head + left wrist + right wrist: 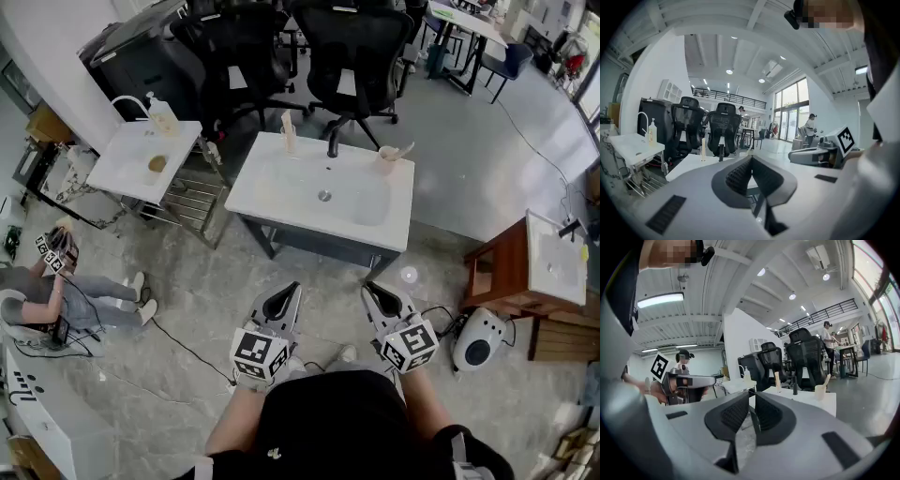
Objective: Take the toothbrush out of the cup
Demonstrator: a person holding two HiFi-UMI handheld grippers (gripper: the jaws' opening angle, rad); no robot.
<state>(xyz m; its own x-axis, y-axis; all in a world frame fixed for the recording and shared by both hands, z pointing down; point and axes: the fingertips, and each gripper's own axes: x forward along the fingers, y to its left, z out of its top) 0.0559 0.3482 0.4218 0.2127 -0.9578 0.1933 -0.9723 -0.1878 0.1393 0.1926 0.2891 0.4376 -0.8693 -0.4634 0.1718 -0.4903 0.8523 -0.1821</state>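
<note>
At back right corner of sink [265, 199]: cup [386, 162] with toothbrush [404, 150]. Left gripper [292, 287], right gripper [368, 288] well short, jaws together, empty. I fear cup tipping if toothbrush dragged sideways.

Black top [328, 422], perhaps short-sleeved; grey left tool [287, 295], right tool [377, 293], marker cubes [259, 353].
</note>
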